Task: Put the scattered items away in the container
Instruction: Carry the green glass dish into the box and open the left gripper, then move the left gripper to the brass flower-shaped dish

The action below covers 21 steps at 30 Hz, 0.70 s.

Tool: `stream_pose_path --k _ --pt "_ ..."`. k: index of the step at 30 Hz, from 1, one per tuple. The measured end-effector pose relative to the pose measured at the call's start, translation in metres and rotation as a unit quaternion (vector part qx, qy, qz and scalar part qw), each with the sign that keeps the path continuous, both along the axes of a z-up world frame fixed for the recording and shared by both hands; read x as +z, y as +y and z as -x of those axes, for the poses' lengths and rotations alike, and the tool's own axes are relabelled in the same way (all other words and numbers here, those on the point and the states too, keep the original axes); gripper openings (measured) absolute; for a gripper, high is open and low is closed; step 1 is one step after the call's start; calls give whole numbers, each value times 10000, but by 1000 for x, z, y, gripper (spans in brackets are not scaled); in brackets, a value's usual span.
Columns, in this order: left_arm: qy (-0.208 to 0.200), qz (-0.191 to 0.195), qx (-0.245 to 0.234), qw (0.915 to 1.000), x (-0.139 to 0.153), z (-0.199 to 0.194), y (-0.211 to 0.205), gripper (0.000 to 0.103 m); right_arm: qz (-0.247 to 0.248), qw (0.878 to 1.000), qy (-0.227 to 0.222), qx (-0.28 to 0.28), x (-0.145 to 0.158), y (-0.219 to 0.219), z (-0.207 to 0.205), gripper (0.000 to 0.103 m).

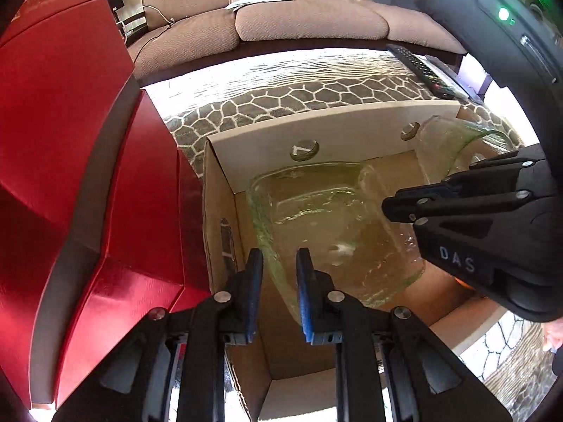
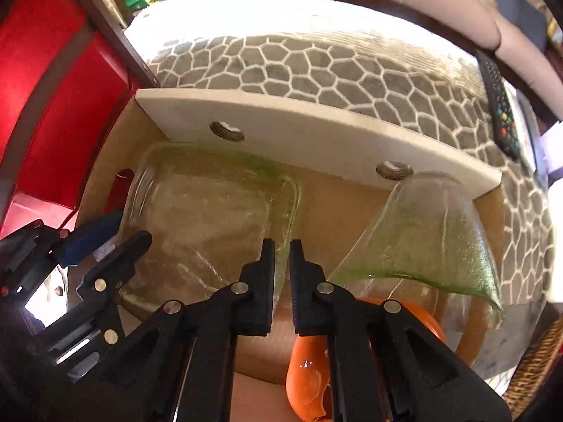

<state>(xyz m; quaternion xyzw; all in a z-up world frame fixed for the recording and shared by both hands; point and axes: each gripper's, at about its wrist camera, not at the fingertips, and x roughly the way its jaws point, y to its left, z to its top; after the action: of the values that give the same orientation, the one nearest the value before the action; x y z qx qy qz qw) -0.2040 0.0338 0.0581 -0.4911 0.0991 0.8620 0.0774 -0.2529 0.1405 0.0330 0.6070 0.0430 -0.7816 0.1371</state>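
A clear green-tinted glass dish (image 1: 327, 225) (image 2: 211, 211) hangs tilted inside an open cardboard box (image 1: 316, 133) (image 2: 316, 133). My left gripper (image 1: 279, 270) pinches its near rim between blue pads. My right gripper (image 2: 282, 256) (image 1: 397, 207) pinches the opposite rim. A second green glass dish (image 2: 429, 239) (image 1: 447, 144) leans upright in the box's right end, over an orange bowl (image 2: 309, 372).
A red box (image 1: 70, 140) (image 2: 52, 88) stands close on the left of the cardboard box. A black remote (image 1: 422, 70) (image 2: 499, 109) lies at the table's far right. The table has a grey honeycomb cloth (image 2: 316, 66). A brown sofa (image 1: 281, 17) is behind.
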Motion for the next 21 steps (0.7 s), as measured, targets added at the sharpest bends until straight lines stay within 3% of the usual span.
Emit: stream_pose_path --k 5,10,11,15,18,21 --pt "69 119 6 9999 0 4 1 20 190 9998 37 -13 5 5 -5 7" --pt "329 -364 -65 9988 26 -19 -9 20 830 9962 268 -45 25 16 -26 8" --pt "404 -501 -139 9978 33 -30 -12 25 954 9947 369 -32 31 19 -34 9" --pt "606 -955 -422 9927 54 -79 -28 63 1278 9898 630 54 53 20 -67 14" --pt "519 -1171 -406 9909 57 -111 -51 66 1428 9865 790 142 65 16 -100 16" --pt "347 -1279 -90 9911 52 -135 -80 66 1678 9822 820 218 72 5 -133 18"
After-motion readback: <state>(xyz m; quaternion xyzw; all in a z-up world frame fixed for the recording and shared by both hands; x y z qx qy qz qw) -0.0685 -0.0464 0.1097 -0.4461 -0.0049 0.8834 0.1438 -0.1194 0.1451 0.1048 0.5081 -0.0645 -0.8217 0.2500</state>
